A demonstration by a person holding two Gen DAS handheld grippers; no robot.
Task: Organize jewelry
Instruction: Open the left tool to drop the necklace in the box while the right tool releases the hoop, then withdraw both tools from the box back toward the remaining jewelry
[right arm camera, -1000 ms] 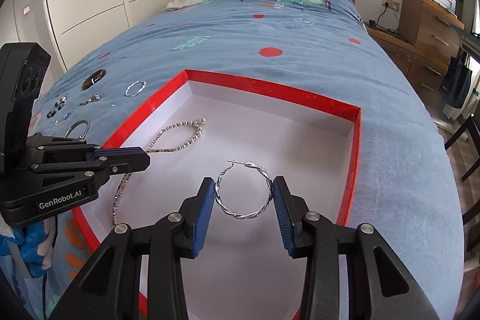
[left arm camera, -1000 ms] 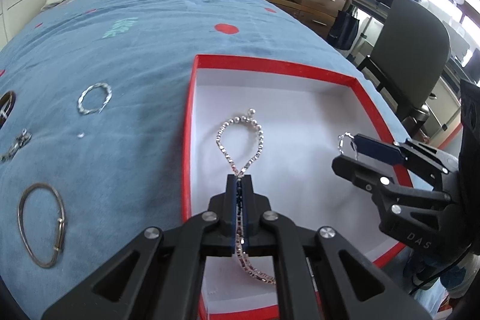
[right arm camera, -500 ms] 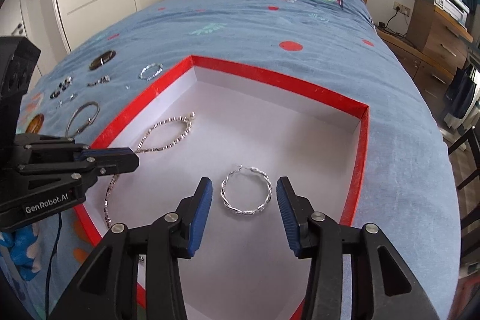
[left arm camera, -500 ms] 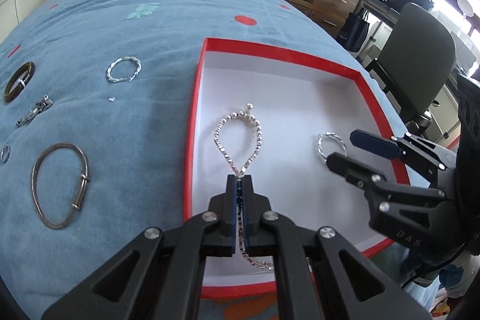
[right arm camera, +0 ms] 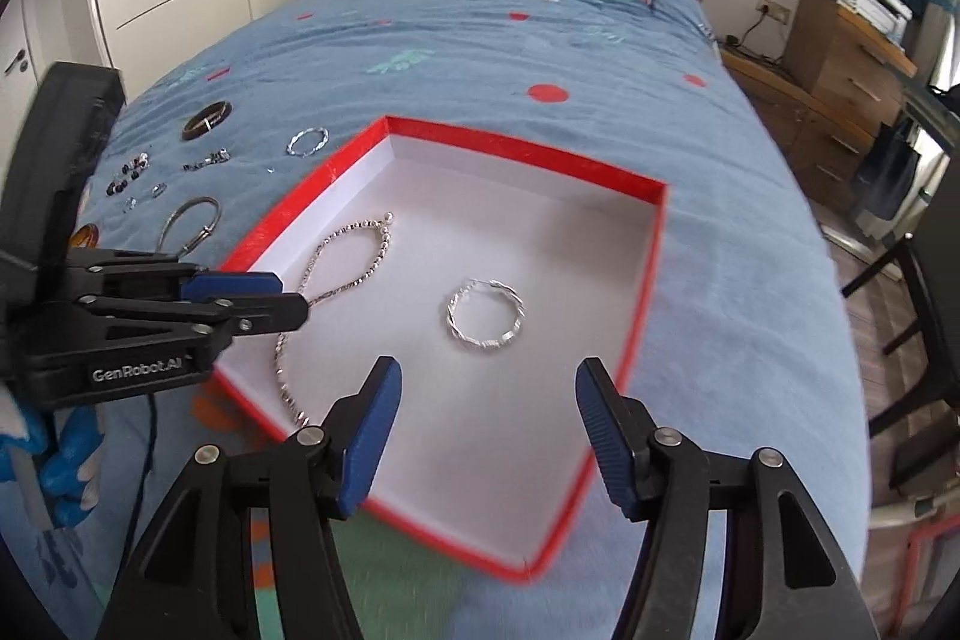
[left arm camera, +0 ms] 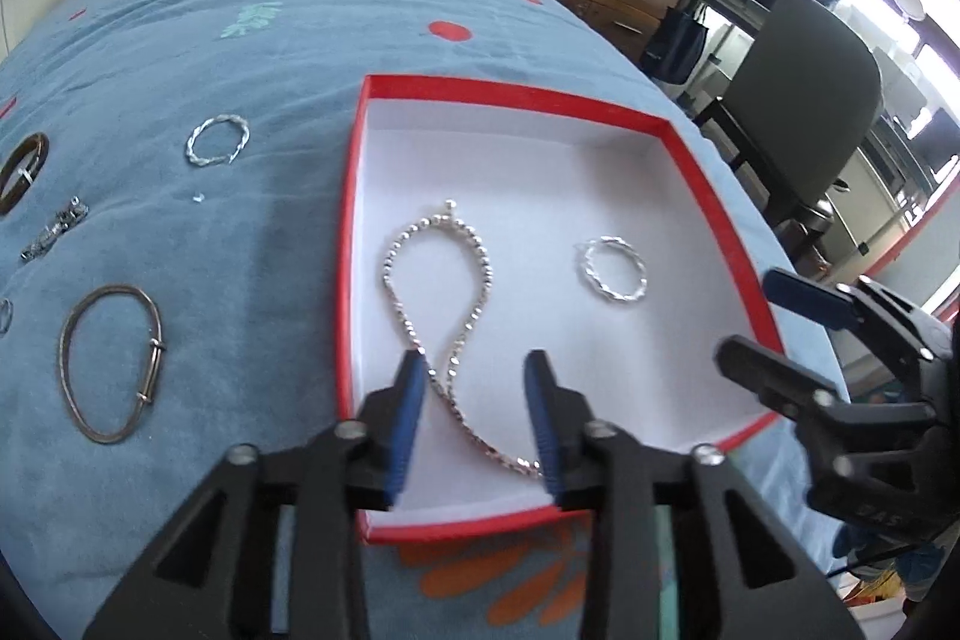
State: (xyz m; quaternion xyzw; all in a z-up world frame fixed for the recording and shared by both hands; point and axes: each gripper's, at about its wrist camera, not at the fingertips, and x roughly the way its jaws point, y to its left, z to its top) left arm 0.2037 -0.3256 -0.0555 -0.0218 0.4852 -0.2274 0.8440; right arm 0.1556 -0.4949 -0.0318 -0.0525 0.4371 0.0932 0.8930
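Observation:
A red box [left arm camera: 690,172] with a white inside lies on the blue bed. A silver beaded chain [left arm camera: 444,304] lies looped in its left half; a twisted silver hoop [left arm camera: 613,269] lies to its right. My left gripper [left arm camera: 477,388] is open above the chain's tail, holding nothing. My right gripper [right arm camera: 483,394] is open and empty, drawn back over the near edge of the box [right arm camera: 651,244], with the hoop [right arm camera: 485,315] and chain [right arm camera: 336,280] ahead of it.
Loose jewelry lies on the bed left of the box: a twisted hoop [left arm camera: 216,141], a thin bangle [left arm camera: 111,363], a brown ring [left arm camera: 23,171], a clasp piece [left arm camera: 55,235], small beads [right arm camera: 127,175]. A chair [left arm camera: 804,100] and wooden drawers [right arm camera: 852,58] stand to the right.
My left gripper has opened and let go of the chain, which now lies in the box. My right gripper released the hoop, opened wider and pulled back. Both grippers lifted away.

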